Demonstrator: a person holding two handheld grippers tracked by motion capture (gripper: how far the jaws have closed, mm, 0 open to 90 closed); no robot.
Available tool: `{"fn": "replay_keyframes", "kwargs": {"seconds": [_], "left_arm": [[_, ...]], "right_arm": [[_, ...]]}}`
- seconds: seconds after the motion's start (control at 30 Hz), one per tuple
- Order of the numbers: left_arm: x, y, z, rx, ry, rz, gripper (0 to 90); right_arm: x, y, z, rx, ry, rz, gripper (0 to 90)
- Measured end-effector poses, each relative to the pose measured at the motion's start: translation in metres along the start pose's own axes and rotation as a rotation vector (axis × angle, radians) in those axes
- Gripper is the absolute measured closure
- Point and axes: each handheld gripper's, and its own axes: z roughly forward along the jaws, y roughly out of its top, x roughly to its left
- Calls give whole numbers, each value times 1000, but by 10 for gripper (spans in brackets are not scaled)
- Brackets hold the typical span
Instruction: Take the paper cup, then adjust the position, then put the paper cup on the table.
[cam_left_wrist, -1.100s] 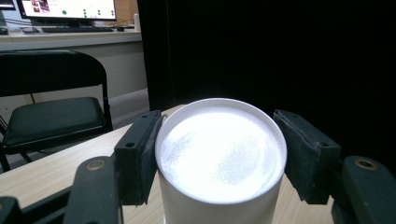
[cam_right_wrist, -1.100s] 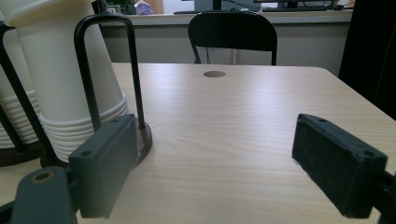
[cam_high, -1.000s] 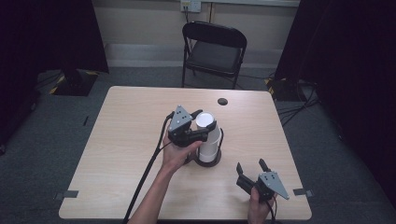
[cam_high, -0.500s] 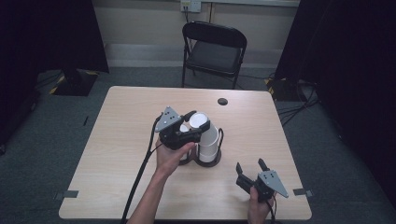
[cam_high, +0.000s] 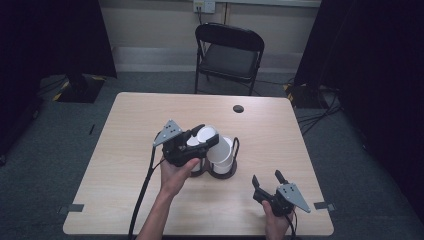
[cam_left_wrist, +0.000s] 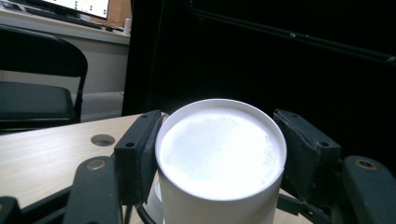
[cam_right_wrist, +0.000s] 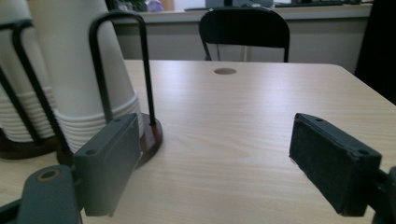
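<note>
The wooden table (cam_high: 125, 150) carries everything, and the black wire cup holder (cam_high: 220, 170) near its middle serves as the landmark. A black folding chair (cam_high: 227, 55) stands beyond the table's far edge, well behind the holder. In the holder sit stacks of white paper cups (cam_high: 222, 155), upside down. Just left of the holder and above its left stack, the left gripper (cam_high: 197, 140) is clenched on a single white paper cup (cam_high: 205, 136), pads pressing its sides. Near the table's front edge, right of the holder, the right gripper (cam_high: 269, 179) rests with jaws spread wide, grasping nothing.
</note>
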Motion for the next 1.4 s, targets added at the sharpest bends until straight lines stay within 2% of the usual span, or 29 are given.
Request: {"fn": "replay_keyframes", "kwargs": {"seconds": [0.17,0.2,0.23,0.33,0.37,0.4,0.43,0.47,0.5,0.57,0.73,0.87,1.0,1.07,1.17,1.27,1.4], "left_arm": [[-1,-5,-7,7,0,-14,350],[-1,-6,-9,5,1,-19,350],[-1,-7,-11,2,-1,-28,350],[1,-12,-15,2,-9,-51,350],[1,-13,-16,4,-14,-63,350],[1,-14,-17,2,-18,-73,350],[0,-16,-19,6,-18,-70,350],[-1,-17,-20,5,-21,-75,350],[-1,-19,-22,11,-22,-75,350],[0,-21,-23,22,-23,-80,350],[0,-32,-29,23,-26,-116,350],[-1,-39,-31,32,-22,-125,350],[-2,-45,-33,49,-31,-139,350],[-2,-48,-34,56,-30,-149,350],[0,-53,-34,75,-40,-162,349],[1,-55,-33,81,-68,-190,350],[-1,-56,-32,87,-84,-212,350]], "right_arm": [[3,1,2,16,17,-25,193],[6,1,1,20,62,-35,290],[6,1,1,20,62,-35,290],[12,4,-1,16,131,-43,303],[18,7,-2,14,172,-54,314],[22,9,-2,12,189,-63,317],[22,9,-2,12,189,-63,317],[29,12,-3,7,228,-80,332],[29,12,-3,7,228,-80,332],[37,16,-3,-3,269,-98,354],[44,20,-4,-31,301,-109,374],[54,22,-3,-47,339,-158,384],[66,22,0,-60,378,-192,432],[70,22,3,-66,402,-190,467],[73,22,4,-76,410,-199,496],[75,22,5,-87,416,-211,493],[75,22,5,-93,430,-210,498]]}}
